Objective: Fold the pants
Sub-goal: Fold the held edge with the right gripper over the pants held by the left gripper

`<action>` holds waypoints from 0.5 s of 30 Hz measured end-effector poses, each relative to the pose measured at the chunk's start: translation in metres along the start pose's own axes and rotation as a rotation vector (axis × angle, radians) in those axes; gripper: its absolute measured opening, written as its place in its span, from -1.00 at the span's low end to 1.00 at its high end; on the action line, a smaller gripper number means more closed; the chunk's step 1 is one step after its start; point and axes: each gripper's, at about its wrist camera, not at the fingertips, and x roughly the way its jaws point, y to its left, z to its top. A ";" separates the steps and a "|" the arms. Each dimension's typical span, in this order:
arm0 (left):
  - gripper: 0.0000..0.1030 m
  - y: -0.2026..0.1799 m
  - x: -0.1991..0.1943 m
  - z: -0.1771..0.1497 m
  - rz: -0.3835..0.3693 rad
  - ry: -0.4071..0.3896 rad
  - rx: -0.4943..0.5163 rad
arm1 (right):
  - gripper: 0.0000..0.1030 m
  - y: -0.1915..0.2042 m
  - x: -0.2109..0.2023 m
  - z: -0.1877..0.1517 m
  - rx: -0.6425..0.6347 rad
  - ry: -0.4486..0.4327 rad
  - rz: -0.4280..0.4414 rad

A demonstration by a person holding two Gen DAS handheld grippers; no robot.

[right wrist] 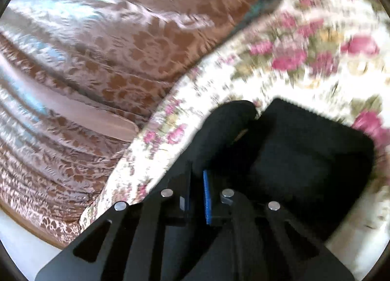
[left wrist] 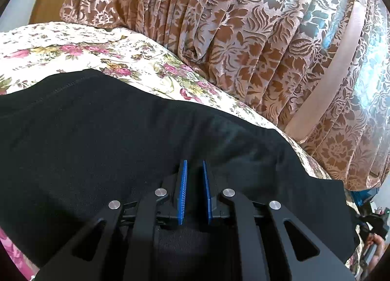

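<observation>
Motion blur is smearing the whole right wrist view, softening the bedspread (right wrist: 304,44) flowers and curtain (right wrist: 102,44). Black pants (right wrist: 304,154) are hiding the right gripper (right wrist: 197,178) fingertips. In the left view, pants are running off the left edge, and dark gear (left wrist: 373,227) at lower right is staying unreadable

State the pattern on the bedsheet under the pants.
Cream bedsheet with pink roses; sharpest in the left wrist view.
</observation>
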 end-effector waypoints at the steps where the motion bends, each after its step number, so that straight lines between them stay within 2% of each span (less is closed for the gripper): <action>1: -0.78 0.000 0.000 0.000 0.000 0.000 0.000 | -0.86 0.002 -0.011 -0.001 -0.017 -0.018 0.003; 4: -0.78 0.000 0.000 0.000 -0.002 0.000 -0.001 | -0.87 0.002 -0.040 -0.004 -0.039 -0.054 -0.008; 7: -0.78 0.000 0.000 0.000 -0.001 0.000 -0.001 | -0.88 -0.012 -0.056 -0.009 -0.039 -0.063 -0.070; 12: -0.78 -0.001 0.000 0.000 0.001 -0.001 -0.002 | -0.88 -0.058 -0.049 -0.029 0.101 0.007 -0.156; 15: -0.78 -0.001 0.000 0.000 0.000 -0.002 -0.002 | -0.88 -0.069 -0.048 -0.037 0.158 0.004 -0.154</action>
